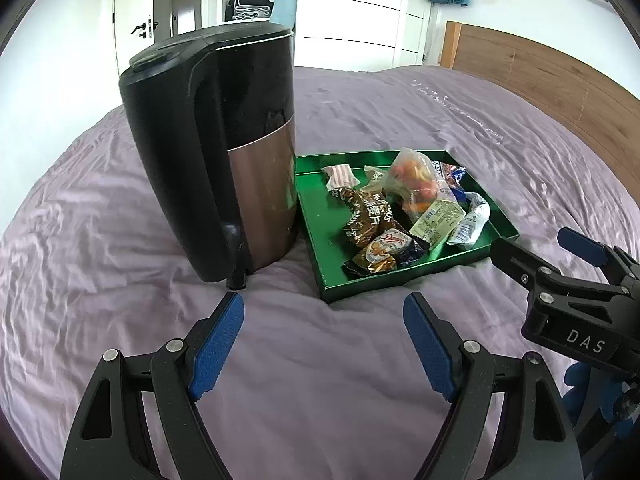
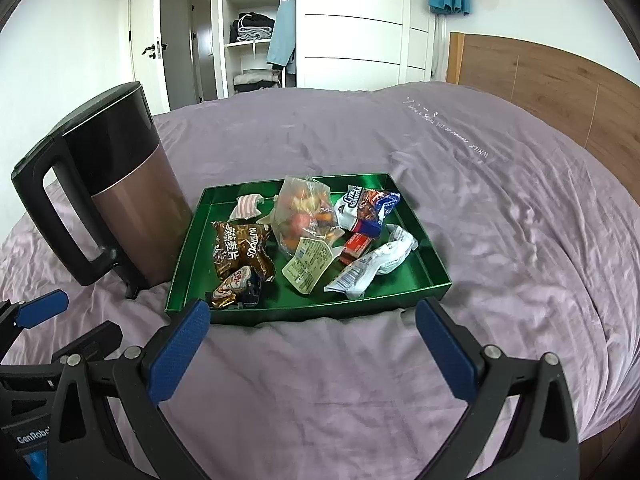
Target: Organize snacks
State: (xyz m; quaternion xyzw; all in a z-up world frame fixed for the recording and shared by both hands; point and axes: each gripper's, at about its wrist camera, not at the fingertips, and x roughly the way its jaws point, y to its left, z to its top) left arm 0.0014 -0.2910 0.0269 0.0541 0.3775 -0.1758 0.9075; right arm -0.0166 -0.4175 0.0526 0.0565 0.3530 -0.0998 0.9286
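1. One kettle, black over a copper-coloured lower body, stands upright on the bed at the left of the right wrist view. It sits just beside the tray's left wall; I cannot tell whether they touch.
2. Left gripper: lower centre of its own view, blue pads spread wide, only bedsheet between them. Holding nothing.
3. One green tray, centre of frame, sits flat on the purple sheet. All visible snacks lie inside it; none seen loose on the bed.
4. Count, left to right in the right wrist view, roughly nine packets, some overlapping:
   - one pink striped wrapper, back left
   - one brown oat packet
   - one small brown-and-white sweet with a dark wrapper next to it, front left
   - one clear bag of orange and red pieces, centre
   - one pale yellow-green sachet
   - one red bar
   - one blue-and-white packet, back right
   - one white wrapper, front right
5. Right gripper: lower centre, pads wide apart, empty, hovering just short of the tray's near wall.
6. Progress, my reading: gathering looks done, everything is in the tray. The heap is jumbled, though, so sorting or straightening may remain. Neither gripper is on a snack yet.
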